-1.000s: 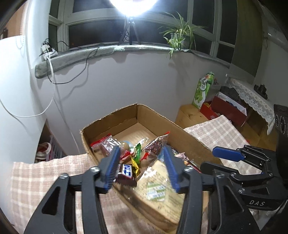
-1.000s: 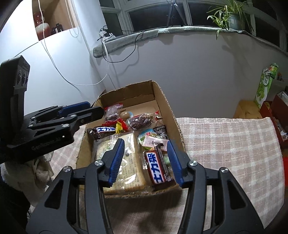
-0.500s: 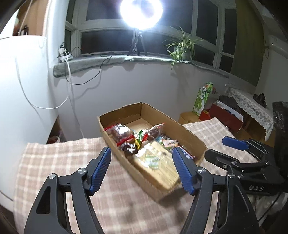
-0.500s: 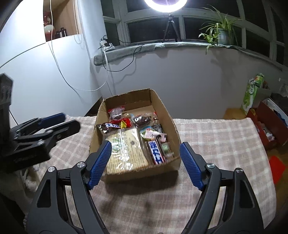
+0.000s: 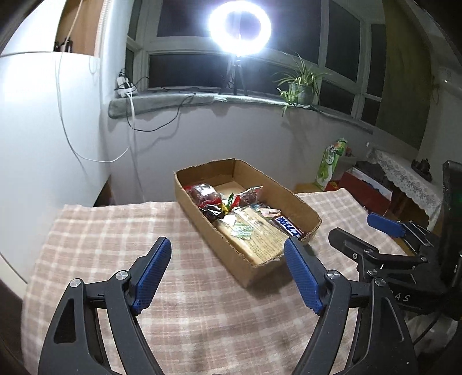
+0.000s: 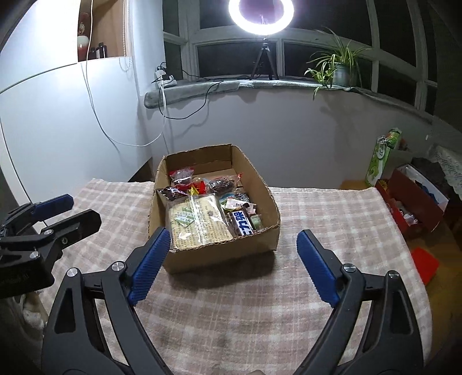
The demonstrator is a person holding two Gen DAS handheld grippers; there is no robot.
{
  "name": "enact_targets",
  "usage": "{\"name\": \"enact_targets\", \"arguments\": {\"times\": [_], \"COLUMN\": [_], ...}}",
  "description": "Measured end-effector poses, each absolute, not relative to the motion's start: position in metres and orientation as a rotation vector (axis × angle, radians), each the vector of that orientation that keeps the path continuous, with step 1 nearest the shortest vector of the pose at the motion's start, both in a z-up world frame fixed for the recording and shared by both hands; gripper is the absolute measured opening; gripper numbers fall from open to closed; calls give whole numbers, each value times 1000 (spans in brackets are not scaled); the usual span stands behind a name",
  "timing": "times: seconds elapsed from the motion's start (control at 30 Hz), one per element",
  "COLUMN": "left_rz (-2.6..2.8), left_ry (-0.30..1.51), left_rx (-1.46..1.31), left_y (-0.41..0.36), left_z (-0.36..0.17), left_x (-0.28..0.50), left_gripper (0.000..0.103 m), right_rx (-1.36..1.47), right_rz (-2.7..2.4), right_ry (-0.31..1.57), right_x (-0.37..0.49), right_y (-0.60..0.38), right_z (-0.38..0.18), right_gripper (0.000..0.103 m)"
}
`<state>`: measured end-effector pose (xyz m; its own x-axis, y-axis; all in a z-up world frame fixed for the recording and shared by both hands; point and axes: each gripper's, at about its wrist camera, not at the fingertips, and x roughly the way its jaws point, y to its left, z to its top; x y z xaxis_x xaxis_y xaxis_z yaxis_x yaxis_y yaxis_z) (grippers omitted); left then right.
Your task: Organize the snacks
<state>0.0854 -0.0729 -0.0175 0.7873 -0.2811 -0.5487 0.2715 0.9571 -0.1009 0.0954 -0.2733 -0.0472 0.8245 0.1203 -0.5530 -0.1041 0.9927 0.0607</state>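
Note:
An open cardboard box stands on the checked tablecloth. It holds several snacks: a large flat cracker pack, a dark chocolate bar with blue label, and red and dark wrapped sweets at the far end. My left gripper is open and empty, held back from the box's near corner. My right gripper is open and empty, in front of the box's near wall. Each gripper shows in the other's view.
A white wall and a window sill with a ring light and a potted plant lie behind the table. To the right of the table are a green carton and a red box. Cables hang at the back left.
Both grippers have pulled back and up from the box and opened wider. The snacks lie still in the box.

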Motion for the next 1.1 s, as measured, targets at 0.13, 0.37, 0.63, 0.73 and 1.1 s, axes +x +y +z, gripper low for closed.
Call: {"name": "enact_targets", "arguments": {"times": [0.13,0.37,0.63,0.73,1.1], "left_rz": [-289,-276,-278,-270,-260], "left_ry": [601,595,597,602,606], "left_rx": [-37,-42,-36,-37,-37], "left_y": [-69,-66,-67,-67,-69], "left_z": [-20,-18,-17,-17,-18], "left_x": [84,83,84,85,83], "left_gripper": [81,81,81,81,81], "right_rx": [31,35,28,28,31], "right_rz": [110,104,105,102,101], "right_ry": [580,584,586,586,590], "right_x": [92,93,94,94,93], "right_y": [-275,-275,-273,-274,-274], "right_z": [-47,-48,-49,-48,-49], "right_gripper": [92,92,92,92,92]}}
